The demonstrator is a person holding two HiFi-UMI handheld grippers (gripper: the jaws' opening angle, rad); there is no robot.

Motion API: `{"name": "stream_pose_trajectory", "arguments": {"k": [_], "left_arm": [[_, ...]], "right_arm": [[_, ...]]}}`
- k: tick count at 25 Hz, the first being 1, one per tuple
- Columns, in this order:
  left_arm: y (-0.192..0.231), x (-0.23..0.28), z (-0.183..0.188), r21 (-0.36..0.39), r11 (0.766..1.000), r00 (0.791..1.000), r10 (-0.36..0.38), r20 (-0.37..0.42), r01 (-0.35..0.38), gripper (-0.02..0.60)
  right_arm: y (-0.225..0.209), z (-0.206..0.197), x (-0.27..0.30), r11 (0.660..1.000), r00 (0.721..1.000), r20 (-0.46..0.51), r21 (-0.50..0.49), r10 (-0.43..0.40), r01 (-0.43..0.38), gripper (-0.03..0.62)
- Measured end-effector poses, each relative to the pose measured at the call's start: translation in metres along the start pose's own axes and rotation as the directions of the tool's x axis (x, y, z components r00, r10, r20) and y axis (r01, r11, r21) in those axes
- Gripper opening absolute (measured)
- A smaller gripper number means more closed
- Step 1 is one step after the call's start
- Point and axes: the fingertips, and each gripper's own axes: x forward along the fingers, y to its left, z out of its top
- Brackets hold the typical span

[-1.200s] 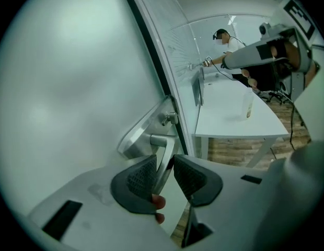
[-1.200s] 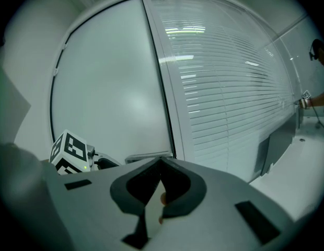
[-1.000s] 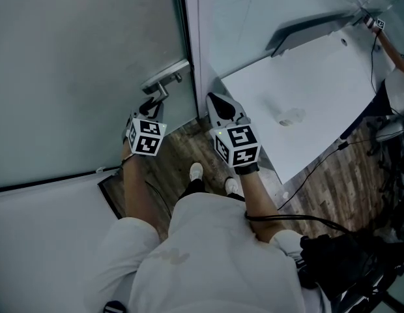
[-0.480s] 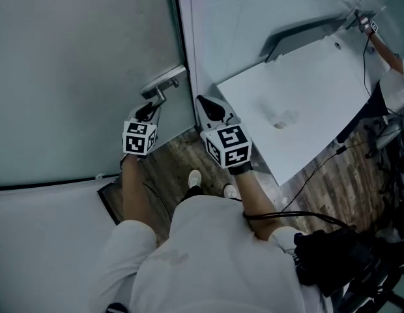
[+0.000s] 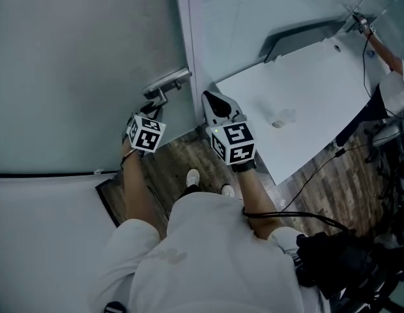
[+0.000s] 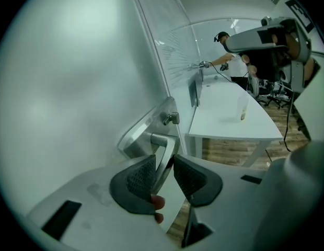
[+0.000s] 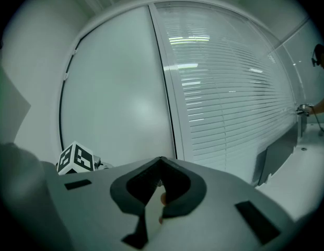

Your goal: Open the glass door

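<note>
Glass door [image 5: 78,57]: large frosted panel straight ahead, at left; probably heavy, slick and breakable.
White table [image 5: 313,96]: at right behind the fixed glass, likely clear of the swing.
Right gripper [image 7: 161,163]: closed, empty, idle near the door frame.
Left gripper [image 6: 163,161]: clamped on the lever handle [image 6: 163,140].
Lever handle: stiff metal at the door's right edge, the best hold.
</note>
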Motion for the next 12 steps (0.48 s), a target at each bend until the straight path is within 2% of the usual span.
{"name": "stream_pose_trajectory", "arguments": {"k": [7, 12], "left_arm": [[-0.014, -0.011, -0.003, 0.041, 0.999, 0.998, 0.037, -0.045, -0.035, 0.100], [-0.024, -0.016, -0.008, 0.044, 0.998, 0.997, 0.047, -0.058, -0.045, 0.100]], "right_arm": [[0.000, 0.004, -0.020, 1.000, 1.000, 0.019, -0.003, 0.021, -0.020, -0.003], [-0.001, 0.004, -0.032, 1.000, 0.999, 0.031, 0.000, 0.029, -0.029, -0.005]]}}
